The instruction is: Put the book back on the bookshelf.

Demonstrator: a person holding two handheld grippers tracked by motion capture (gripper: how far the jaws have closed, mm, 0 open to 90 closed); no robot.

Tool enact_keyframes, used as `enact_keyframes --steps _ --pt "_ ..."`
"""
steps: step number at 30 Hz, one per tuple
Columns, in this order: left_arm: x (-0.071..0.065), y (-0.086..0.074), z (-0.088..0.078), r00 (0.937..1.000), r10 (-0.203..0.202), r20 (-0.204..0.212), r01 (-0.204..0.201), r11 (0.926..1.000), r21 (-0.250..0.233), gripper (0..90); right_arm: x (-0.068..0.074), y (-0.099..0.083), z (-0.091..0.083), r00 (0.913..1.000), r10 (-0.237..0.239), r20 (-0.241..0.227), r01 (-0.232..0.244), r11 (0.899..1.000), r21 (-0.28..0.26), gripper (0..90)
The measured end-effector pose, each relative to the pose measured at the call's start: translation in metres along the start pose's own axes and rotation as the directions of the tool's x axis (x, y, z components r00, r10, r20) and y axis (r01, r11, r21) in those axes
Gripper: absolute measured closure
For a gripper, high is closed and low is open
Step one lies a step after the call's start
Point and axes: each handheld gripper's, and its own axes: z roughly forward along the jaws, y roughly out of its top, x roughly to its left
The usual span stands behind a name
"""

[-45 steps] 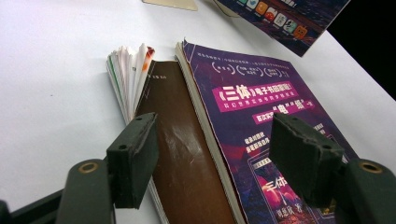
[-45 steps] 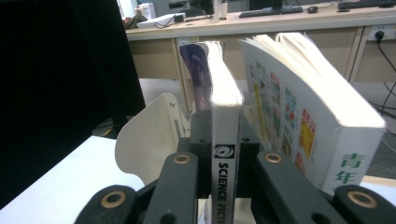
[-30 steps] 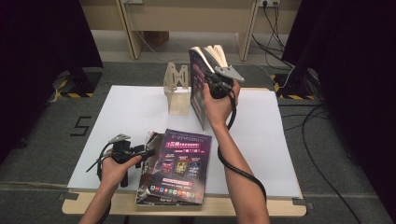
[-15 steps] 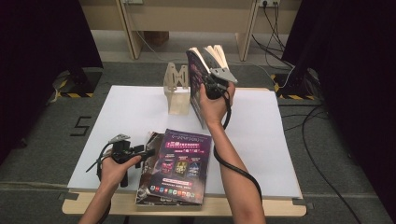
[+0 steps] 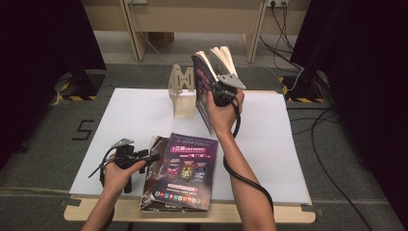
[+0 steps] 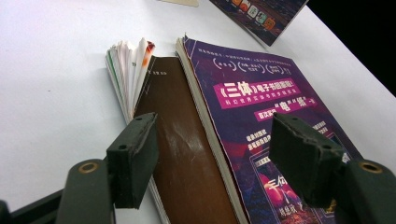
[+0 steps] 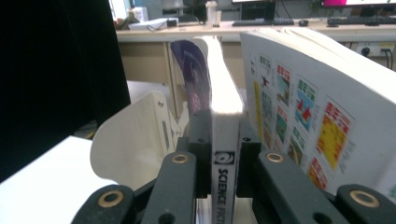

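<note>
The right claw, its jaws just eased slightly yet clamped on the spine of the raised book, has carried it a touch nearer the wooden stand at the tabletop's far middle, probably to slot it in, while the left claw hovers open over the near books.

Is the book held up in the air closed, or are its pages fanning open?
Fanning open. The raised book is gripped at its spine by the right tongs, and its pages splay apart at the top.
</note>
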Motion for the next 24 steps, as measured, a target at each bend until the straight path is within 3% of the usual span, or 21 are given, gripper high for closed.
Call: enact_keyframes --steps 9,24 --pt "-0.001 0.000 0.000 1.0000 0.002 -0.001 -0.002 1.0000 0.003 31.9 -0.004 0.003 -0.007 0.9998 0.007 -0.019 -0.006 0.999 0.042 78.6" --pt "-0.001 0.000 -0.001 1.0000 0.004 -0.002 -0.004 1.0000 0.001 31.8 -0.007 0.011 -0.016 0.9992 0.034 -0.022 -0.033 0.999 0.037 73.4"
